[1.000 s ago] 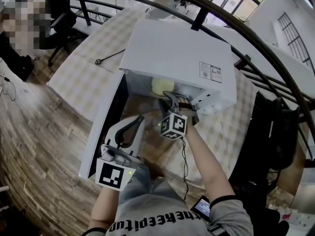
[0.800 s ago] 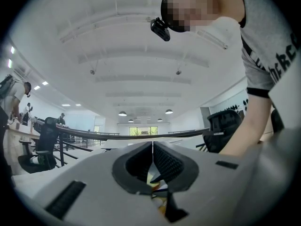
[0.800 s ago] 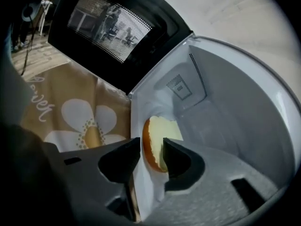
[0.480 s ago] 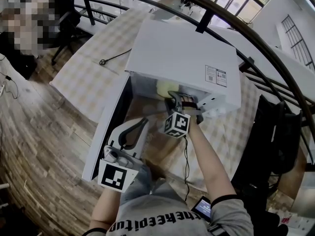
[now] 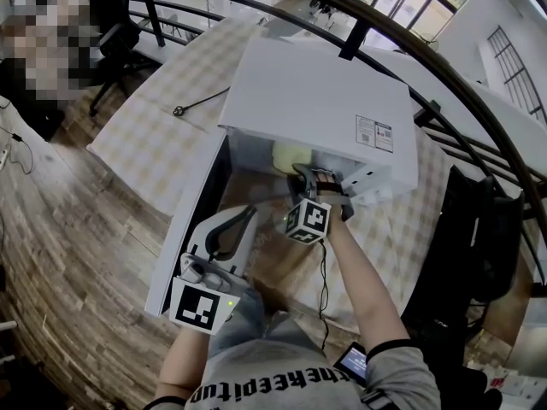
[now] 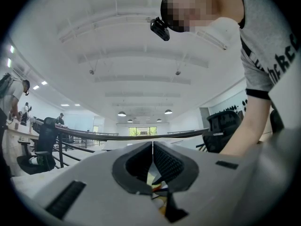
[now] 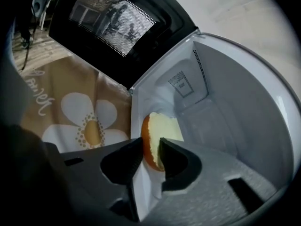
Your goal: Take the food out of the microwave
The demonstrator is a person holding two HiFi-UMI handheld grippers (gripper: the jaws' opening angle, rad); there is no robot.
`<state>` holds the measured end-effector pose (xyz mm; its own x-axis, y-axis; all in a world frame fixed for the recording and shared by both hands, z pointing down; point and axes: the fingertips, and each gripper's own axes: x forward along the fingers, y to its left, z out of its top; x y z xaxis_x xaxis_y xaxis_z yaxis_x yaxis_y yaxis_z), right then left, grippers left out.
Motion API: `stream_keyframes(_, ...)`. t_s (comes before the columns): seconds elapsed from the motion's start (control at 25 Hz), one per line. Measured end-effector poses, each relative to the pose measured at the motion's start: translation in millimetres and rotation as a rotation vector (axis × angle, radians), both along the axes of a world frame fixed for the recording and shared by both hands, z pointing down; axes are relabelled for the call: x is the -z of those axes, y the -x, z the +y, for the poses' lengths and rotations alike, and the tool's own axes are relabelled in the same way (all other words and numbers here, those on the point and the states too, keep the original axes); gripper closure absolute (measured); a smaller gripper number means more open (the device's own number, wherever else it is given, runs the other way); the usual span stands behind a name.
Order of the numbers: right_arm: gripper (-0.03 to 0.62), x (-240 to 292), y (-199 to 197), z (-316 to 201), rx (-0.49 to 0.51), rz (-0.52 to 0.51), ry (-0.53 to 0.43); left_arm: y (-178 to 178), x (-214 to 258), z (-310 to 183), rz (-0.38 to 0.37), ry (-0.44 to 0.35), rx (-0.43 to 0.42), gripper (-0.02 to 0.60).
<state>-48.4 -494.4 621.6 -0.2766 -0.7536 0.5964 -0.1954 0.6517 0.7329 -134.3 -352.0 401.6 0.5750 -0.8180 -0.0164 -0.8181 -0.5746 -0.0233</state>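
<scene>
The right tool [image 7: 150,150] is clenched on the food slice [image 7: 158,134]. Its two jaws pinch the near end of the slice, one on the orange crust side and one on the cream cut face. That grip across the thin dimension looks chosen because the slice stands on edge, so its flat faces give the pads something to bear on. The slice's long axis runs straight ahead of the tool, deeper into the white cavity of the microwave [image 7: 235,107], and its cut face is turned toward the right-hand jaw. The slice sits just inside the opening, near the cavity floor.

To the tool's left the microwave door [image 7: 113,18] hangs wide open, probably so the way out is free. Below it lies the flowered cloth of the desk [image 7: 70,112].

The left tool [image 6: 152,157] is clenched on nothing. It is held back near the person's body and points upward, likely parked out of the way.
</scene>
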Motion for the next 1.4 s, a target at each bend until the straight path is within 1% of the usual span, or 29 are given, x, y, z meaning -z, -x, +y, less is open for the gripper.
stream_keyframes(0.16, 0.476, 2, 0, 2, 0.015, -0.012, 0.018, 0, 3, 0, -0.004, -0.011, -0.003, 0.571)
stream_keyframes(0.28, 0.482, 10, 3, 4, 0.030, -0.045, 0.016, 0, 4, 0, 0.004, -0.009, -0.002, 0.571)
stream_keyframes(0.48, 0.494, 22, 3, 4, 0.002, -0.100, 0.006, -2, 7, 0, 0.003, -0.012, -0.004, 0.571)
stream_keyframes(0.72, 0.507, 43, 0, 9, -0.069, -0.226, -0.018, -5, 12, 0, 0.011, -0.021, -0.003, 0.571)
stream_keyframes(0.92, 0.513, 60, -2, 21, -0.084, -0.310, -0.020, -9, 16, 3, 0.011, -0.030, -0.001, 0.571)
stream_keyframes(1.28, 0.520, 95, -11, 52, -0.131, -0.512, 0.019, -15, 23, 12, 0.017, -0.038, 0.027, 0.571)
stream_keyframes(1.4, 0.520, 106, -17, 65, -0.143, -0.565, 0.031, -18, 28, 16, 0.018, -0.046, 0.035, 0.571)
